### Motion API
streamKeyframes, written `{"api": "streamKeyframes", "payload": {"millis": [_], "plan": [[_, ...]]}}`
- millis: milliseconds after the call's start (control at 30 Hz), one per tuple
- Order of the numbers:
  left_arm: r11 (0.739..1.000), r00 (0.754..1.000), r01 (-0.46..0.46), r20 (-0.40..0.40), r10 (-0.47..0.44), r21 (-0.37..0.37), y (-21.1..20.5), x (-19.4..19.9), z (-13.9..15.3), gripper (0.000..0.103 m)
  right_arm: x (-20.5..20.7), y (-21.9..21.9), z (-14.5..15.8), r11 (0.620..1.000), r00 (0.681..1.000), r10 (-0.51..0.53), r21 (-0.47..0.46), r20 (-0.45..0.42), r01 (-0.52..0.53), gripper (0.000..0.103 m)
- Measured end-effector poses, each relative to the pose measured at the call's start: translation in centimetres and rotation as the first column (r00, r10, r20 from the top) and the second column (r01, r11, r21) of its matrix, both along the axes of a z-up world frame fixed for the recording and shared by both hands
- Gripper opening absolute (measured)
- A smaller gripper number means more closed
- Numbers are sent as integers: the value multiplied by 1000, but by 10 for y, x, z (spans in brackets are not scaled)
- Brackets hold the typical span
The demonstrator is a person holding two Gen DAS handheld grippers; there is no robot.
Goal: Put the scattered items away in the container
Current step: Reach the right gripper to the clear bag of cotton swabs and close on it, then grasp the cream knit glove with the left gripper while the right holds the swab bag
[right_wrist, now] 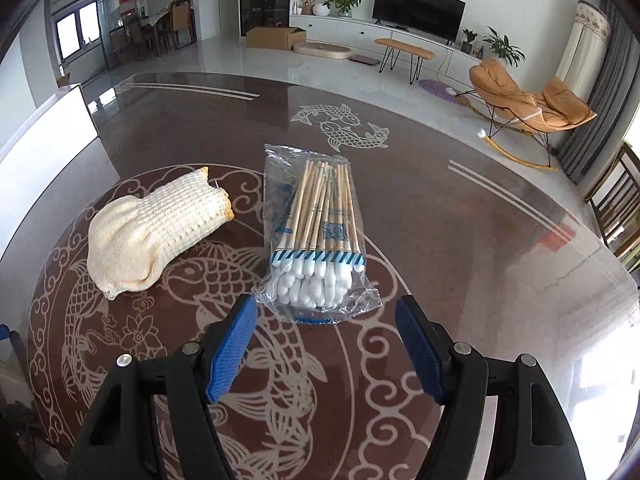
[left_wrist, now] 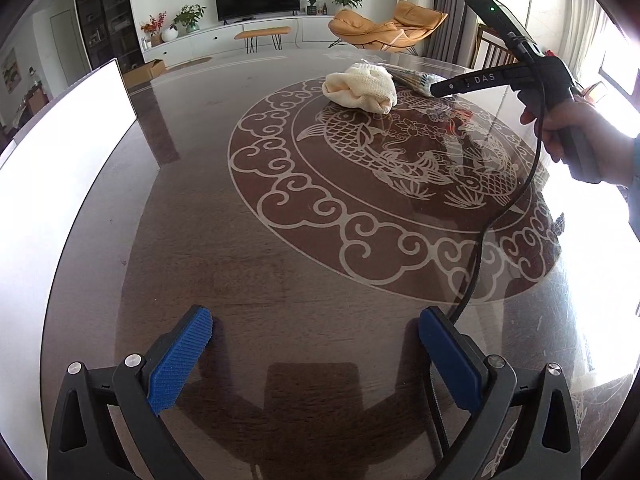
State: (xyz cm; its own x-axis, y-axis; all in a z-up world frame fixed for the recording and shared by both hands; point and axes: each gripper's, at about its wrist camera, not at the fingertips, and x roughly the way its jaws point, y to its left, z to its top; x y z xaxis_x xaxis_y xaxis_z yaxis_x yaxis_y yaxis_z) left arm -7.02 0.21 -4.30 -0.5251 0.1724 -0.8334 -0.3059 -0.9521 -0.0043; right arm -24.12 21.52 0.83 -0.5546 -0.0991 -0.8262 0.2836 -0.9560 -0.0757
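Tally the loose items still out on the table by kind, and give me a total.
Knitted cream glove: 1
Bag of cotton swabs: 1
Total: 2 loose items, both lying on the table. The white container stands at its left edge; its inside is not visible. Neither gripper holds anything.

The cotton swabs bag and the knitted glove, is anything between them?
No. Between the bag of cotton swabs and the glove, the right wrist view shows only bare patterned table.
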Motion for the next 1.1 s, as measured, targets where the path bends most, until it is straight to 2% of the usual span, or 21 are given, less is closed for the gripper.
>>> {"api": "streamKeyframes", "payload": {"millis": [167,300,400,500,533,600,633,667,767,833,1000,1100], "plan": [[1000,1000,0,0,0,0,0,0,0,103,-27,-15,-3,1000,999,25,10,-34,-24,72],[1000,1000,0,0,0,0,0,0,0,103,-43,-20,-1,999,999,3,-39,-33,-4,72],[1000,1000,0,-1,0,0,0,0,0,103,-60,-23,-3,997,999,-47,-63,-8,47,72],[1000,1000,0,0,0,0,0,0,0,103,-79,-15,-11,980,989,-142,-136,49,147,73],[1000,1000,0,0,0,0,0,0,0,103,-83,-14,-13,973,984,-168,-149,55,175,71],[1000,1000,0,0,0,0,1,1,1,103,-85,-16,-13,972,976,-215,-88,24,216,67],[1000,1000,0,0,0,0,1,1,1,103,-84,-17,-13,973,976,-217,-72,13,218,57],[1000,1000,0,0,0,0,1,1,1,103,-81,-17,-12,974,976,-218,-65,2,218,54],[1000,1000,1,0,-1,0,1,1,2,103,-58,-9,-8,972,975,-221,-79,-14,219,50],[1000,1000,2,0,-2,1,1,0,2,103,-26,-1,-6,974,977,-211,-89,-7,210,50],[1000,1000,13,2,-13,5,2,1,2,103,102,18,-7,986,987,-158,-60,-5,157,51],[994,996,85,27,-87,74,15,-12,7,103,163,25,-10,983,984,-177,-49,-28,176,55]]}}
